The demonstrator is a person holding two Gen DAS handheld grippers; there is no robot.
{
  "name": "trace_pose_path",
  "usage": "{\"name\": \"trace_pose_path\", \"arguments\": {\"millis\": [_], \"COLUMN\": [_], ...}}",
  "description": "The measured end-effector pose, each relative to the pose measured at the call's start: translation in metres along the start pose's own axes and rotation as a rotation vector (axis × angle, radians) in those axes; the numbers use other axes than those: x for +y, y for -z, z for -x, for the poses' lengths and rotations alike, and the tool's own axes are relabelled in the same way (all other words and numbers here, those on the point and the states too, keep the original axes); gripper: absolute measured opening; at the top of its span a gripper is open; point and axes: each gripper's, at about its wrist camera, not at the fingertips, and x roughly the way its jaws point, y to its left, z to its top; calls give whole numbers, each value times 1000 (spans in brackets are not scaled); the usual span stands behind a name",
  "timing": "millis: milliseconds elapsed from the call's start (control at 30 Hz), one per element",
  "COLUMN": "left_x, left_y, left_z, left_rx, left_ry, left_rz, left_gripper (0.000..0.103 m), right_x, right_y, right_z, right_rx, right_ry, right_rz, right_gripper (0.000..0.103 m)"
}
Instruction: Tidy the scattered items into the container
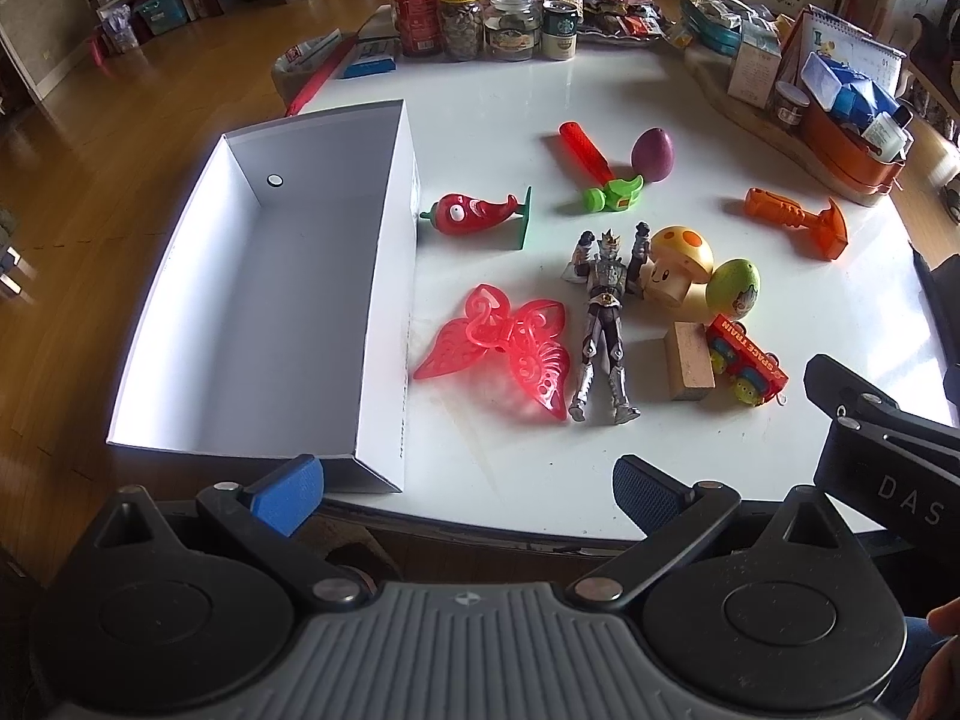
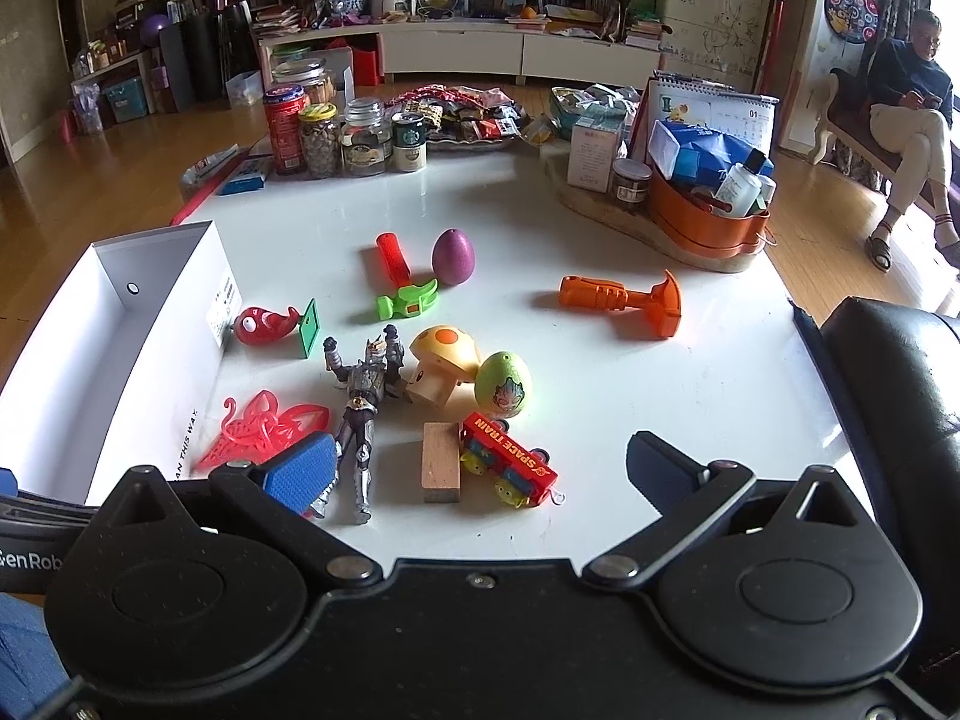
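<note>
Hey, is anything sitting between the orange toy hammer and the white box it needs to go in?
Yes. The orange plastic toy hammer lies far right of the open white cardboard box. Between them are the red-handled green toy, purple egg and red chilli figure, so lifting over them looks safer than sliding.

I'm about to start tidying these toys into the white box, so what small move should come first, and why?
Probably ease the left claw forward over the red butterfly. Both claws are open and hold nothing, the white box holds no toys, and the butterfly lies right beside its wall.
</note>
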Motion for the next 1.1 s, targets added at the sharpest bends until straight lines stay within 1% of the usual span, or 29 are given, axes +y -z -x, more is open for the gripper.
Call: {"name": "trace_pose_path", "arguments": {"millis": [467, 633, 700, 800, 967, 1100], "left_x": [-10, -8, -7, -7, -14, -30], "left_y": [0, -1, -1, 1, 0, -3], "left_z": [-2, -7, -12, -25, -56, -73], "left_rx": [-2, -2, -4, -5, 43, 26], "left_ry": [10, 67, 78, 74, 99, 107], "left_rz": [-21, -6, -8, -16, -15, -51], "left_gripper": [102, 102, 102, 102, 102, 102], "right_x": [-7, -15, -22, -34, -52, -59], "right_y": [1, 3, 7, 13, 23, 27], "right_z": [-5, -11, -17, -29, -60, -80], "right_rx": [16, 28, 36, 56, 119, 143], "right_ry": [3, 7, 9, 5, 12, 11], "right_rz": [-4, -8, -10, -14, -46, -28], "right_gripper": [100, 100, 100, 100, 100, 100]}}
